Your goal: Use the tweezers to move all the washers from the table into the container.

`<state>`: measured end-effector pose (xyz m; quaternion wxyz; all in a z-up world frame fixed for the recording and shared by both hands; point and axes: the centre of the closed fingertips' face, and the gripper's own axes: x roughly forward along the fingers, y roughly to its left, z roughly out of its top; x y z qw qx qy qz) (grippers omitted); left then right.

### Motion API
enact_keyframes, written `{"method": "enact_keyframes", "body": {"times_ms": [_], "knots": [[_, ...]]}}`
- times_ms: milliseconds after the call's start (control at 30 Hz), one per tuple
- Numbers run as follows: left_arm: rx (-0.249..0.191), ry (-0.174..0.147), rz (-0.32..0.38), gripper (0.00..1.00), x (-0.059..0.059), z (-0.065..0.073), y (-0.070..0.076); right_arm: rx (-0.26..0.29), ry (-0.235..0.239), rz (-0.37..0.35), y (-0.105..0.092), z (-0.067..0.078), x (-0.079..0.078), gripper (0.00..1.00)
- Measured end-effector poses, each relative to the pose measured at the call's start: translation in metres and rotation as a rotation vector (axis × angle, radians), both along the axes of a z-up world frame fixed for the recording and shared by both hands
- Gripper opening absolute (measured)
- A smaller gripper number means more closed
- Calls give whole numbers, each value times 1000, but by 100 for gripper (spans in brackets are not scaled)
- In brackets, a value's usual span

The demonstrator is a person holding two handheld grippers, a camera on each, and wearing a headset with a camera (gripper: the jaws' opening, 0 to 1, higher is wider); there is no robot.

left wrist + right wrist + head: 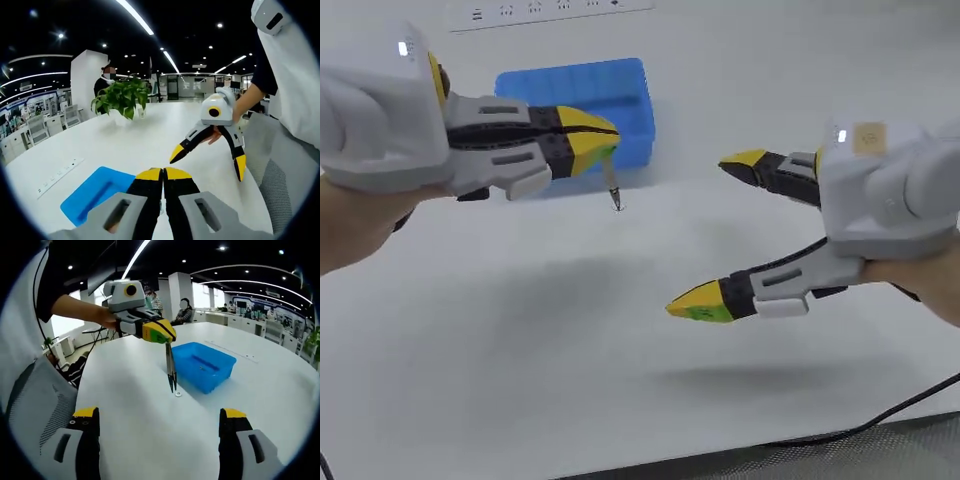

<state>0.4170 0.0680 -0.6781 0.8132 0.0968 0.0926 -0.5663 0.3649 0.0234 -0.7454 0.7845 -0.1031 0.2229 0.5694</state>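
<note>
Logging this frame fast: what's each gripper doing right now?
Left gripper: shut on the tweezers.
Right gripper: open, holding nothing.

Table: a broad glossy white table point(620, 390), the landmark for everything here.
Ceiling: dark, high over the table, with long white strip lights point(136, 17) and small round spotlights point(223, 248).
Pillar: square white pillar point(84, 75), beyond the table's far edge.
Plant: leafy green potted plant point(121, 99), at the table's far end.
Socket strip: flat white power strip point(56, 175), lying on the table.
Chair: grey mesh office chair point(272, 192), just beside the table.
</note>
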Motion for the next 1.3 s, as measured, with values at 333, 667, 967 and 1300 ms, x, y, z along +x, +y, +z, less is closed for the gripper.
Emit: {"method": "enact_keyframes", "body": {"times_ms": [333,667,967,1300], "knots": [[-5,0,-4,4,3,0,-1,16,34,-7,-2,-2,-5,98],[0,16,-3,4,0,-3,-6,48,42,-25,5,3,-3,97],[-2,25,5,4,-2,-5,-7,57,58,-26,6,1,-5,94],[111,42,-79,4,-13,-3,-18,64,67,-20,17,-3,-1,92]]}}
